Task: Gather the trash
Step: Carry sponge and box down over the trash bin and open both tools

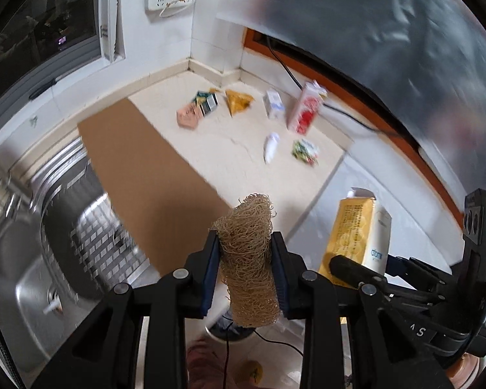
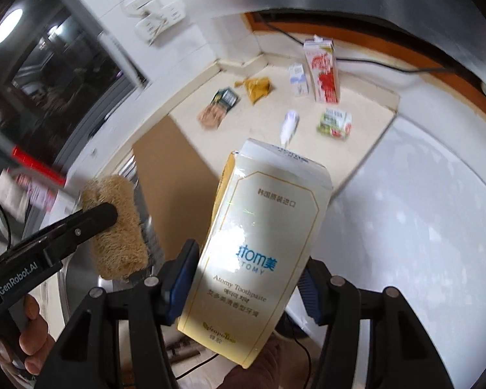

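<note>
Both hands loaded, more trash left on the surface

Up the frame, the pale surface [image 1: 243, 162] carries a red carton [image 1: 304, 110], small white box [image 1: 273, 103], yellow wrapper [image 1: 238, 102] and other scraps. Your right gripper [image 2: 243, 287] has its fingers half-open around a toothpaste box [image 2: 259, 243]; your left gripper [image 1: 245, 267] pinches a loofah scrubber [image 1: 247, 259], lower centre.

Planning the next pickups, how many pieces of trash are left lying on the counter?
7: pink packet, dark packet beside it, yellow wrapper, small white carton, tall red carton, white tube, green-red packet. More may be hidden.
</note>
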Tool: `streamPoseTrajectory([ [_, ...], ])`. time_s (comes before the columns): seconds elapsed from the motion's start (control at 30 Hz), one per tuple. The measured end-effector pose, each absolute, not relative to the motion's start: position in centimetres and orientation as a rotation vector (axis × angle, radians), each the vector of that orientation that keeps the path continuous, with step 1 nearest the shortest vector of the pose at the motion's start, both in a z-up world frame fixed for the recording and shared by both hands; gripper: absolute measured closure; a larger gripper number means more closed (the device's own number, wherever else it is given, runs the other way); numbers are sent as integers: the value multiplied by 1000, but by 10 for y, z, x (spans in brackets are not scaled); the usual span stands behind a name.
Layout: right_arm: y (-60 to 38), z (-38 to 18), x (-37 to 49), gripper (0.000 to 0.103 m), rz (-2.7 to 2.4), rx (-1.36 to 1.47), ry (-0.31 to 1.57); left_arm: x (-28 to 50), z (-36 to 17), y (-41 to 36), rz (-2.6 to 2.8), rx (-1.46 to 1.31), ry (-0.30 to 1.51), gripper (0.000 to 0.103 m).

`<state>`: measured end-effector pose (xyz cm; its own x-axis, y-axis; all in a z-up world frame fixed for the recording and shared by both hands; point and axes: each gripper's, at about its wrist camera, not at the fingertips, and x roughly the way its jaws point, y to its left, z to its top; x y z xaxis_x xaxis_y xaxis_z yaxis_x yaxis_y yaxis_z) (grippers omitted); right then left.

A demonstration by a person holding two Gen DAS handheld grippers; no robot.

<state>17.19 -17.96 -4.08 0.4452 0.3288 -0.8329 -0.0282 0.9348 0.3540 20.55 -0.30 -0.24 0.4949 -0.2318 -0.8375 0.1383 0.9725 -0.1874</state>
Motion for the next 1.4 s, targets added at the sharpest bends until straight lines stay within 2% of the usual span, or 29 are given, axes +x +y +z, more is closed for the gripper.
streamPoseTrajectory([
  [0.27, -176, -68, 97, 45, 303, 253, 1158, 120, -31, -24, -226, -23, 1070, 74],
  [0.53, -153, -144, 39, 45, 305, 72, 1223, 61, -98, -41, -221, 164, 1053, 74],
  [0.67, -142, -207, 21, 45, 314, 45, 1268, 52, -159, -44, -253, 195, 1094, 74],
  [0.83, -136, -304, 16, 45, 297, 85, 1348, 56, -260, -47, -297, 200, 1175, 74],
  [0.97, -133, -389, 26, 45, 274, 111, 1381, 63, -345, -51, -315, 243, 1198, 74],
  [1.1, -132, -449, 46, 45, 240, 104, 1386, 78, -406, -56, -313, 273, 1197, 72],
  [1.27, -136, -506, 70, 43, 220, 63, 1373, 99, -459, -53, -323, 283, 1195, 60],
  [1.33, -136, -526, 71, 41, 216, 46, 1368, 105, -475, -51, -328, 278, 1211, 42],
  [1.4, -137, -543, 72, 35, 226, 27, 1374, 109, -489, -47, -324, 250, 1231, 39],
])
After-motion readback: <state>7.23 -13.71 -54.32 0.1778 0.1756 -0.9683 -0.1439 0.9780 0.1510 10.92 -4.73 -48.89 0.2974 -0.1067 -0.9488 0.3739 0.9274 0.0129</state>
